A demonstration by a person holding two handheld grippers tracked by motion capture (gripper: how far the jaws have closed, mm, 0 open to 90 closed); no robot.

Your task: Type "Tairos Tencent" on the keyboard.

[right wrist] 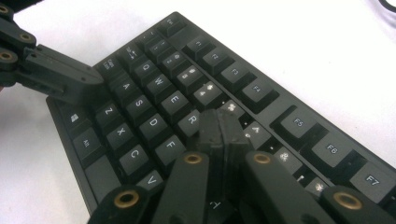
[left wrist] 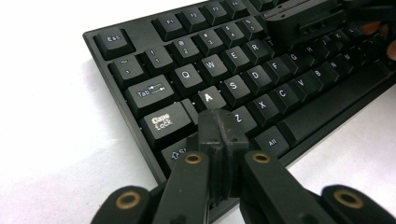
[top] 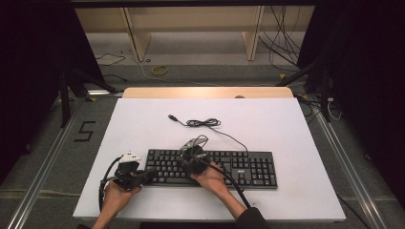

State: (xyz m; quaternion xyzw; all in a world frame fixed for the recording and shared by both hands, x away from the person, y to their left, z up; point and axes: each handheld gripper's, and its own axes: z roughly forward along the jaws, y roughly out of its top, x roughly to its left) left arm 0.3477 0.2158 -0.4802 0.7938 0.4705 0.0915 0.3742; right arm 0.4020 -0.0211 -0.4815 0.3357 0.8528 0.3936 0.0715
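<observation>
Seen from above, a black keyboard lies across the near half of the white surface, its long edge parallel to the person's side. We hold the left tongs at the keyboard's left end and the right tongs over its left-centre keys; the two sit near each other but apart.

In the left gripper view, the left tongs are pressed together with nothing between them, their tips over the gap between the A, Z and Shift keys (whether they press a key we cannot tell). The body of the right tongs crosses the upper rows at top right of that view.

In the right gripper view, the right tongs are likewise pressed together and empty, their tips above the keys just right of R and F. The left tongs reach in from the upper left of that view, lying over the Caps Lock and Shift corner of the keyboard.

Around the work: the keyboard's cable runs from the back edge and coils loosely on the surface beyond, ending in a plug well clear of both hands. A wooden strip edges the far side of the surface. On the floor behind we see a yellow loop and loose cables.
</observation>
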